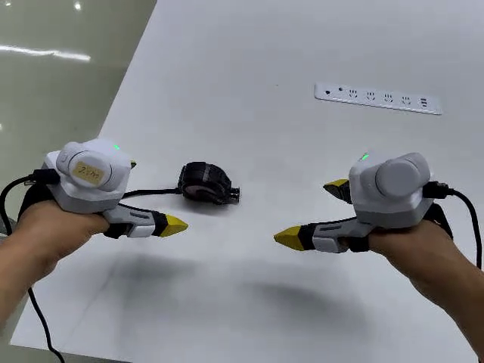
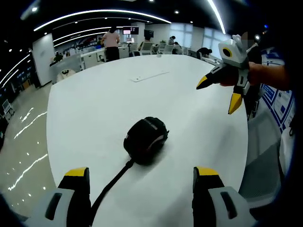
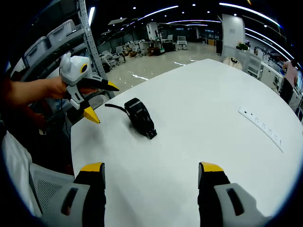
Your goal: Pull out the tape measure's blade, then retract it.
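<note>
- Left tool (image 1: 155,194) hangs low over the white tabletop (image 1: 249,68), its yellow-tipped jaws spread wide and holding nothing.
- Right tool (image 1: 311,212) faces it from well apart, its jaws also parted and empty.
- Black tape measure (image 1: 206,182) lies on the tabletop just ahead of the left tool, between the two tools and nearer the left one; its hook end points toward the right tool.
- Black strap (image 1: 151,192) trails from the case back toward the left tool and, in the left gripper view, passes between its jaws.
- White power strip (image 1: 376,98) lies well beyond the right tool.
</note>
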A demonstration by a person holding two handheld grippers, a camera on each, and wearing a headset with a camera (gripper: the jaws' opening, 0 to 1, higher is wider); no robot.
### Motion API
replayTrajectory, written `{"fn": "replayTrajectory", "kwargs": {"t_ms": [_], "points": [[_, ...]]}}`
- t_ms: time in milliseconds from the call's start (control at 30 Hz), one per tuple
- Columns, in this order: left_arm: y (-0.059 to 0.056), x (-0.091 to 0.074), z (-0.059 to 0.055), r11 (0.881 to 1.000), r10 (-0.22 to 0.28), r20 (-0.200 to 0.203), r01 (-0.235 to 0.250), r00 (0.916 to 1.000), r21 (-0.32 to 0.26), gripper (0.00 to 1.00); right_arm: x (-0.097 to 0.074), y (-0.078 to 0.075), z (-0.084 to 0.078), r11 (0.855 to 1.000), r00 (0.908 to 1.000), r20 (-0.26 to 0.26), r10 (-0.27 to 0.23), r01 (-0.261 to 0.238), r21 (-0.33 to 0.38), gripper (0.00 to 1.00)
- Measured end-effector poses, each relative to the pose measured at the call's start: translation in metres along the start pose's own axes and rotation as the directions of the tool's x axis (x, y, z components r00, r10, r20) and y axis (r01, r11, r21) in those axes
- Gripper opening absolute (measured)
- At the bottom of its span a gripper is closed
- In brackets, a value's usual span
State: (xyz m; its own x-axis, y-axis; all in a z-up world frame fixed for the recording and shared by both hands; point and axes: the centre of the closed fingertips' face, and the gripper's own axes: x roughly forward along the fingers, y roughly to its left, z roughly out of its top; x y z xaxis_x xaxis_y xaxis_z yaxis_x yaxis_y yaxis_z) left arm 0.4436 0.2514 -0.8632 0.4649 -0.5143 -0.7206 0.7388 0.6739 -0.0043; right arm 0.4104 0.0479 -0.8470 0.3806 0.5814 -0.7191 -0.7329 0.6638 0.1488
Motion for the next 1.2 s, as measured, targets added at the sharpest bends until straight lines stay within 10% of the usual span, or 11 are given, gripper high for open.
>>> {"fn": "replayTrajectory", "kwargs": {"t_ms": [1200], "points": [[0.013,0.04,0.002,0.981,-0.102,-0.058,0.11,0.9931,0.157,0.76,0.061,-0.002,0.011,0.982,0.9918,-0.053,0.116,-0.123,-0.147,0.78]]}}
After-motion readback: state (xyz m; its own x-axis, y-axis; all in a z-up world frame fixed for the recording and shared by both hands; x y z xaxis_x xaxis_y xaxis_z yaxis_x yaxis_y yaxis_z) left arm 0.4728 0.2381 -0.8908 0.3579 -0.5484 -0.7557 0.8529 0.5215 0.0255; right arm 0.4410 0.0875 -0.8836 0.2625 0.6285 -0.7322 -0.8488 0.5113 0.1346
